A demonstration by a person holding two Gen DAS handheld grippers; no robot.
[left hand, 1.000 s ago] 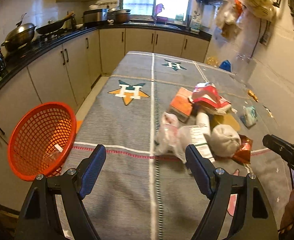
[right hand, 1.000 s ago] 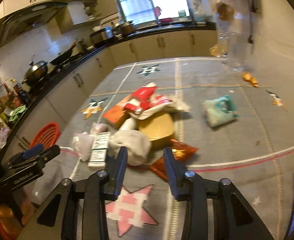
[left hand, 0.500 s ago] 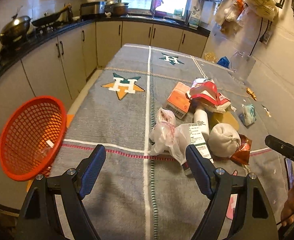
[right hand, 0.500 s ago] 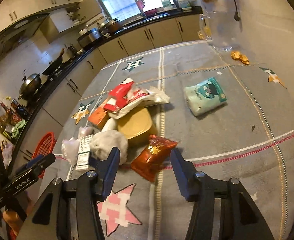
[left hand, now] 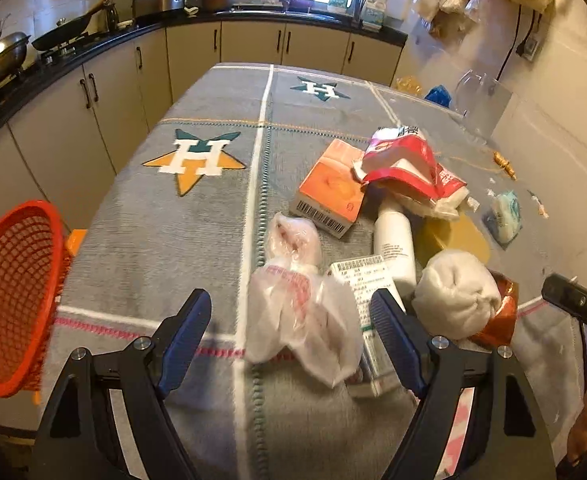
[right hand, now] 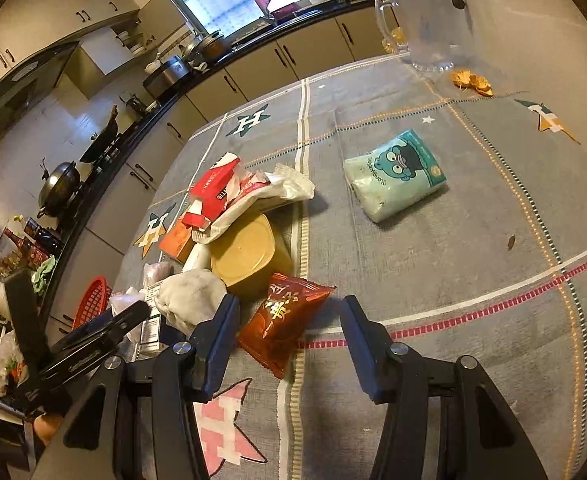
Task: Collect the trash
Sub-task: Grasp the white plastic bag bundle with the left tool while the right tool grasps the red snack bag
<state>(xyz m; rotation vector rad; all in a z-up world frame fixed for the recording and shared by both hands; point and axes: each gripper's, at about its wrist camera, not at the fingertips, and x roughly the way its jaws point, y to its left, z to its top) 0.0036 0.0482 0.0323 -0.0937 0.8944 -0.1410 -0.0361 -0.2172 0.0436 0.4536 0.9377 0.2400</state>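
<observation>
Grey star-patterned tablecloth [left hand: 197, 240] is covered with trash pile at centre. Round red mesh plastic basket [left hand: 13, 300] is seen at left table edge. Left gripper [left hand: 291, 330] is held wide open, nothing grasped, crumpled clear plastic bag [left hand: 301, 312] between its fingers. Right gripper [right hand: 289, 332] is held wide open, nothing grasped, over orange-red foil snack packet [right hand: 283, 316].

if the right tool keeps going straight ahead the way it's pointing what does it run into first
Most likely the orange-red snack packet. It lies on the tablecloth just ahead of the open right tool, between its fingers and nearer the left one. Depth is hard to judge, so the tool might pass above it.
</observation>
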